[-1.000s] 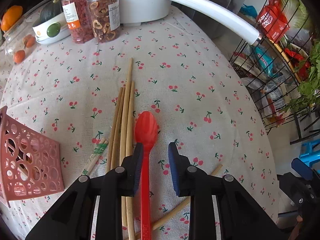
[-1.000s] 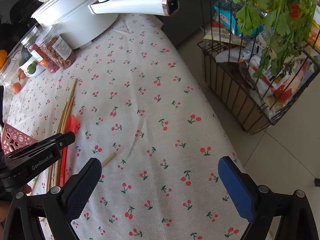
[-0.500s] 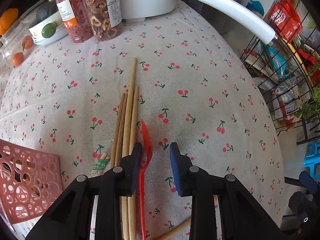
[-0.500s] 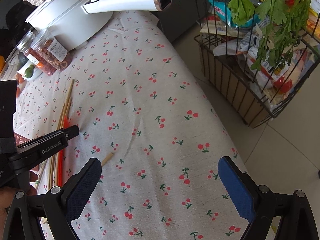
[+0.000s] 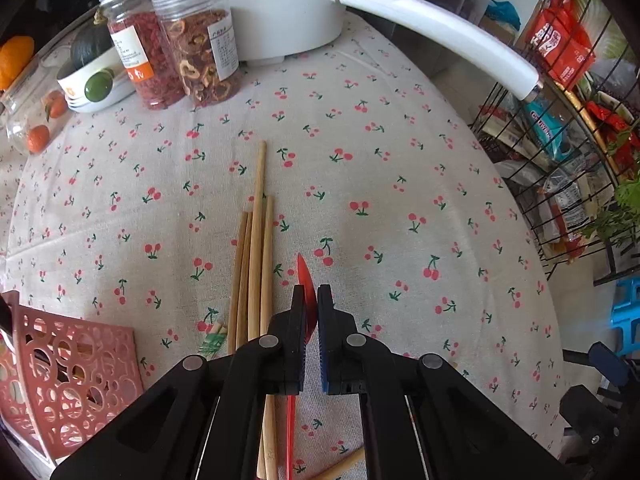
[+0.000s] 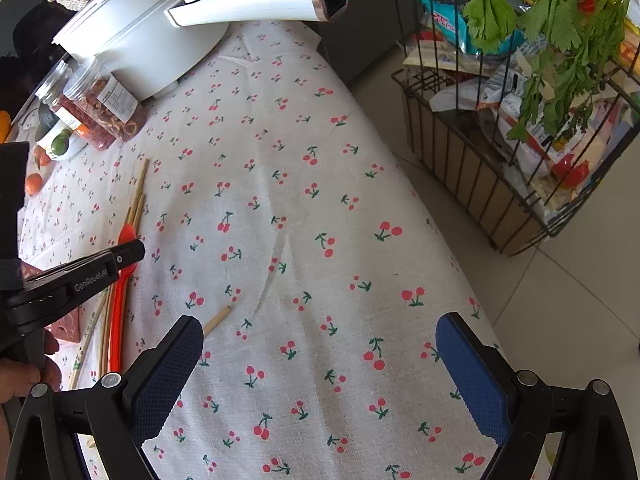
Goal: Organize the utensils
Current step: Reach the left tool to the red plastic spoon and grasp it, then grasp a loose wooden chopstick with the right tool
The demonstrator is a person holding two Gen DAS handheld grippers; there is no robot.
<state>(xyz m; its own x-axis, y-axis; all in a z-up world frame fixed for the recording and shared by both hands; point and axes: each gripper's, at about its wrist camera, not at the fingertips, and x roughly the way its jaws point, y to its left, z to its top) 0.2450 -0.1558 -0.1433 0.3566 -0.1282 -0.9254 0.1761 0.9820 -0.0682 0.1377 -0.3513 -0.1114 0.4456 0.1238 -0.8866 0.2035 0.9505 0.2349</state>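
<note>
the left gripper (image 5: 311,300) is pinched narrow on the red spoon (image 5: 305,280), which stands on edge between the blue pads, its bowl tip poking out ahead and its handle running back under the gripper body. in the right wrist view the spoon (image 6: 120,280) slants from the left gripper (image 6: 132,250) down toward the tablecloth (image 6: 320,200). just left of the spoon lies a bundle of chopsticks (image 5: 256,248), roughly parallel, on the cloth; one more chopstick (image 6: 218,316) lies apart, close to the right gripper's left finger. a pink perforated holder (image 5: 68,368) sits at the lower left. the right gripper (image 6: 320,376) hangs wide and empty over bare cloth. at the far edge stand two jars (image 5: 176,52), a white pot (image 5: 280,8) and stacked bowls (image 5: 92,84); a wire rack (image 6: 520,140) stands off the table's right side.
</note>
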